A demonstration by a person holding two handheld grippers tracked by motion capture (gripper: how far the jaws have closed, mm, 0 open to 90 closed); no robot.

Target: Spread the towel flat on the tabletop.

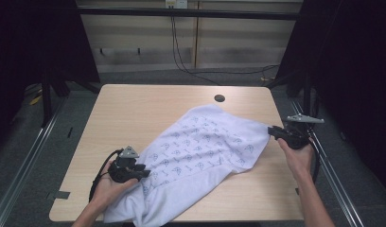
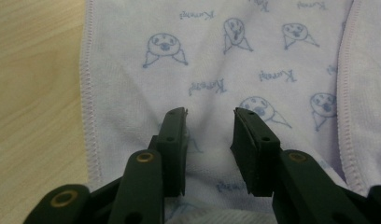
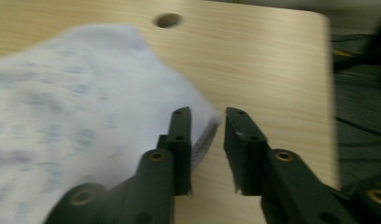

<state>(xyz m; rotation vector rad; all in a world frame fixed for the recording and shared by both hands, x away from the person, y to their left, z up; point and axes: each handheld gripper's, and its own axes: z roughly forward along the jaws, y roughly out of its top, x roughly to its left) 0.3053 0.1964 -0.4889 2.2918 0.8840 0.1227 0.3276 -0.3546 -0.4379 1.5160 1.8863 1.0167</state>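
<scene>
White printed cloth [image 1: 200, 151] spread diagonally at frame centre. Left gripper [image 1: 143, 173] half-open over lower-left fold, gripping nothing. Right gripper [image 3: 207, 126] parted around right corner, not clamped. Close squarely before pulling taut.

light wood table [image 1: 134, 109], white printed cloth [image 1: 200, 142] lying on it

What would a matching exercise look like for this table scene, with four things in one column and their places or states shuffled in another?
1. white cloth printed with blue seal faces
2. left gripper
3. right gripper
4. round hole in the light wooden table

A. at the cloth's far right corner
B. spread slantwise across the tabletop
C. beyond the cloth, near the table's far edge
D. over the cloth's near left part

Pairs: 1-B, 2-D, 3-A, 4-C
</scene>
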